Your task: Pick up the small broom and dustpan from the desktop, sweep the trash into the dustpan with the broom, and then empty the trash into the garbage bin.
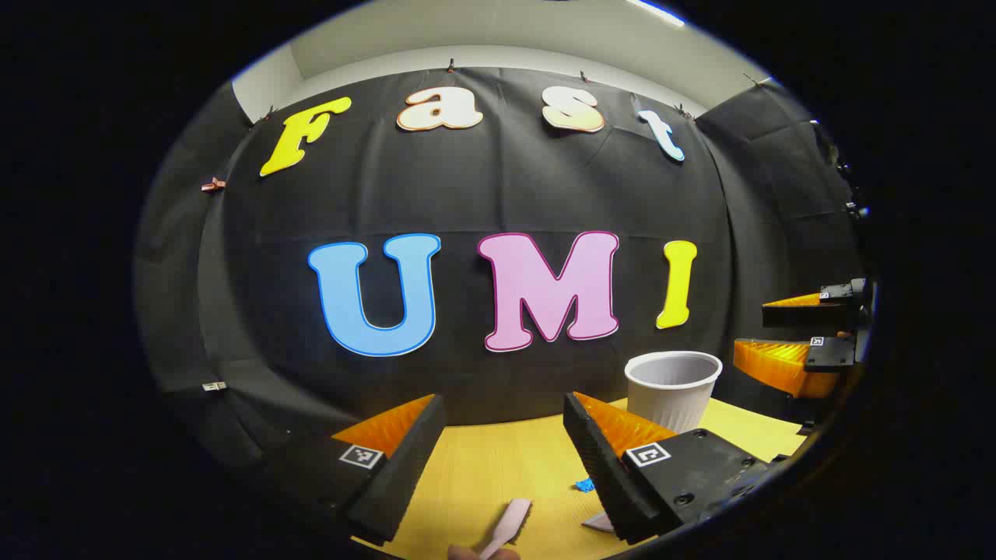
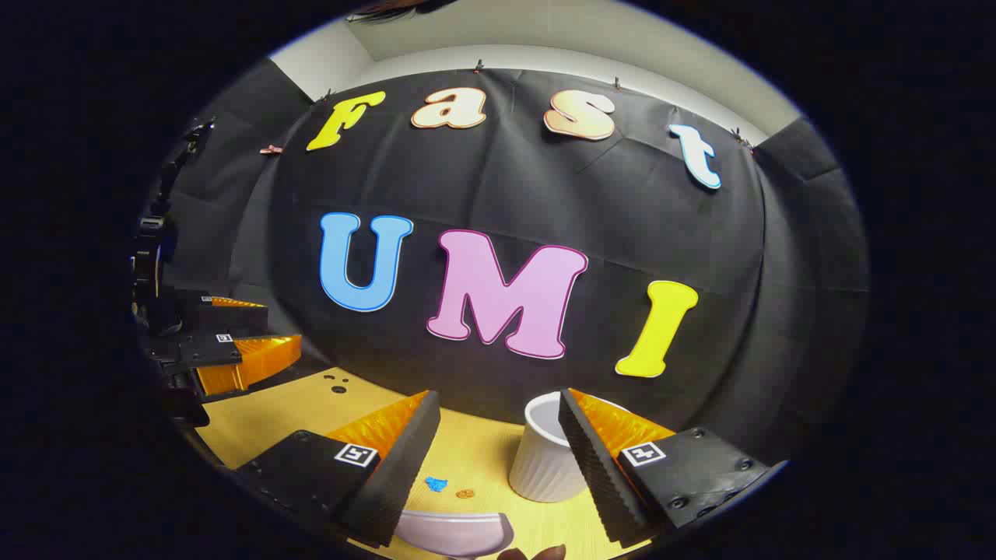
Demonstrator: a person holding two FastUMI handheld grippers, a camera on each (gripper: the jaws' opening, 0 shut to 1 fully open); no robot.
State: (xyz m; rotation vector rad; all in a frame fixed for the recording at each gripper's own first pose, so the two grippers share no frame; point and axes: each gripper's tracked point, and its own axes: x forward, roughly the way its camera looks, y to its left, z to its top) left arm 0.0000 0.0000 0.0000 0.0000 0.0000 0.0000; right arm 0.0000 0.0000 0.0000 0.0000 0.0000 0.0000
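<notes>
Staged recording booth, not a home: black cloth wall [image 1: 506,194] clipped up ahead of the fingers, pale ceiling [image 1: 506,31] above, plain yellow desktop [image 1: 498,467] beneath the fingers.

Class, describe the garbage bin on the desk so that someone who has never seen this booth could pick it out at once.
Start at the yellow wooden desktop in front of the black cloth wall. Near its far edge stands a small white ribbed plastic bin, round, open-topped and upright. It is the tallest thing on the desk; the blue scrap and the pale dustpan nearby lie low.
</notes>
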